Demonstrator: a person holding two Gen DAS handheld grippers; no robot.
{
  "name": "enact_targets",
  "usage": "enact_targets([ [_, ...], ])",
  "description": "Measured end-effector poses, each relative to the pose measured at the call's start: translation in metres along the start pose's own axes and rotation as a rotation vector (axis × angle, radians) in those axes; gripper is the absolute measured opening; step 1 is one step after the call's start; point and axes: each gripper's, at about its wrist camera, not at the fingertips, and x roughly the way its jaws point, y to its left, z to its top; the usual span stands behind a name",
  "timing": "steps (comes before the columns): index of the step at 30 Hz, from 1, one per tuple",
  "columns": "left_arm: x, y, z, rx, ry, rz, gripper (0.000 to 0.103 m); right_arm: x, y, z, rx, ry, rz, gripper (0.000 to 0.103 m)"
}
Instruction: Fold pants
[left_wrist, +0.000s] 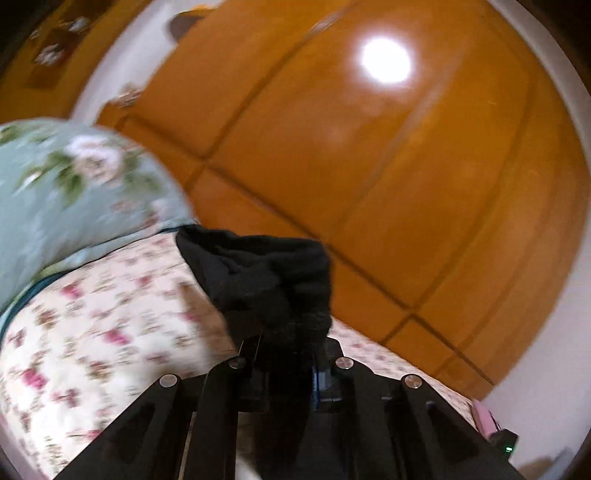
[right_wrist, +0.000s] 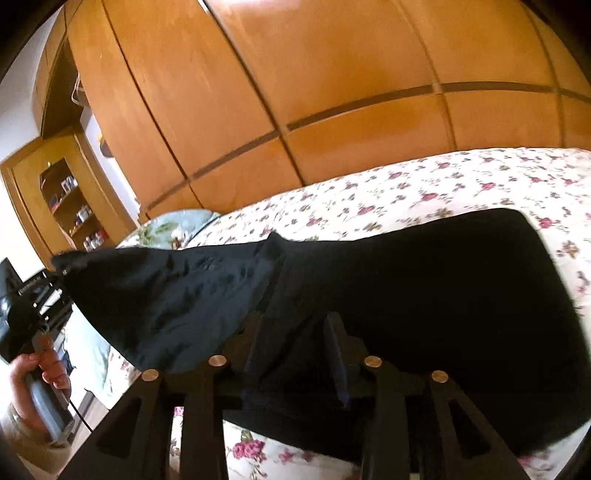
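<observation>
The left gripper (left_wrist: 286, 341) has its jaws pinching a bunched corner of the black pants (left_wrist: 258, 273), lifted above the floral bed (left_wrist: 92, 332). The right gripper (right_wrist: 295, 332) has its jaws partly spread astride a fold of the pants (right_wrist: 424, 295), which lie across the bed (right_wrist: 443, 177). Beyond stands an orange wooden wardrobe (right_wrist: 295, 74).

The black pants (right_wrist: 424, 295) lie spread across the flowered bed (right_wrist: 424, 177), one end lifted off it in a bunched peak.
</observation>
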Motion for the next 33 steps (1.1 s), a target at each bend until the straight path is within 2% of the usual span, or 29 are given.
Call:
enact_targets([
  [4, 0.009, -0.054, -0.004, 0.103, 0.033, -0.12, 0.014, -0.025, -0.021, -0.002, 0.063, -0.025, -0.028, 0.04],
  [9, 0.023, -0.109, -0.03, 0.243, 0.092, -0.215, 0.014, -0.054, -0.047, -0.004, 0.133, -0.08, -0.054, 0.042],
  [16, 0.062, -0.176, -0.091, 0.374, 0.275, -0.331, 0.014, -0.085, -0.08, 0.003, 0.239, -0.167, -0.071, 0.05],
  [20, 0.085, -0.2, -0.13, 0.454, 0.37, -0.365, 0.014, -0.092, -0.093, 0.0, 0.295, -0.181, -0.074, 0.051],
  [25, 0.116, -0.211, -0.183, 0.528, 0.513, -0.345, 0.016, -0.1, -0.109, -0.004, 0.364, -0.187, -0.121, 0.051],
  [29, 0.117, -0.21, -0.218, 0.589, 0.614, -0.333, 0.034, -0.107, -0.116, -0.008, 0.396, -0.203, -0.107, 0.052],
  [32, 0.095, -0.203, -0.221, 0.578, 0.597, -0.4, 0.044, -0.106, -0.113, -0.009, 0.392, -0.198, -0.066, 0.06],
  [33, 0.091, -0.199, -0.22, 0.572, 0.599, -0.418, 0.044, -0.103, -0.111, -0.008, 0.385, -0.192, -0.059, 0.061],
])
